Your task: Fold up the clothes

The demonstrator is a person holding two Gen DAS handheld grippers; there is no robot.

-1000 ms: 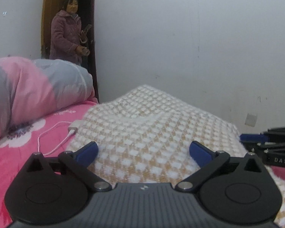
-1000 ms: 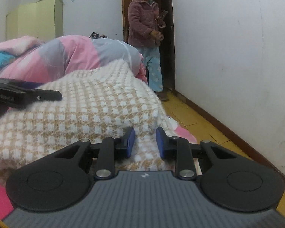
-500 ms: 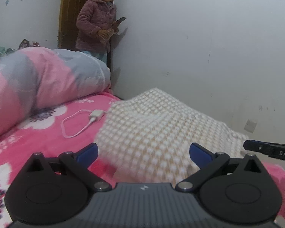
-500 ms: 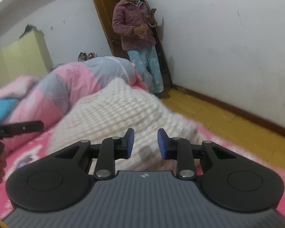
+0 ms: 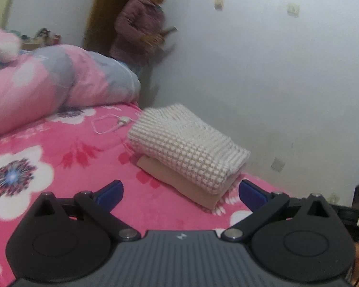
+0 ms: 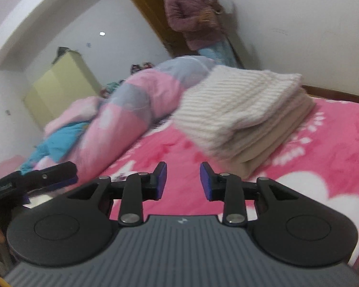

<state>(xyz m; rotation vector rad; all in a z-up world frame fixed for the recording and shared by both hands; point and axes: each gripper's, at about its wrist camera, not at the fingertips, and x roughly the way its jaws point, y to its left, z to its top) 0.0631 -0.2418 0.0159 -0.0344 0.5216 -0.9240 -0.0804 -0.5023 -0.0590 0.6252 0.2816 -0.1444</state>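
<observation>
on the left, a puffy quilt (image 5: 59, 83) in pink and grey patches is heaped along the far side of the bed, soft and rounded. in front of it a broad stretch of pink fleece bedspread (image 5: 59, 157) printed with white flowers lies flat and bare, giving open room on that side. a thin white cable with a small plug (image 5: 112, 124) is looped on the fleece, just beside the folded pile's far left corner.

the left gripper (image 5: 179, 192) is held above the bedspread with its blue-padded fingers spread wide, nothing between them. ahead of it, the waffle-knit sweater (image 5: 189, 143), cream and tan in a nubbly check, is seen folded into a thick rectangular bundle resting on a smooth beige folded garment (image 5: 179, 181); the pile sits near the bed's right edge, close to the plain white wall (image 5: 275, 71).

in the right wrist view the right gripper (image 6: 183, 181) is also parted, gripping nothing, and stands apart from the pile, whose ribbed hem and stacked beige layers show at its near end. beyond the pile's right side the bed edge is met by a wood floor strip. a woman in a purple padded jacket (image 6: 193, 16) stands by the brown door (image 6: 146, 7), blurred.
</observation>
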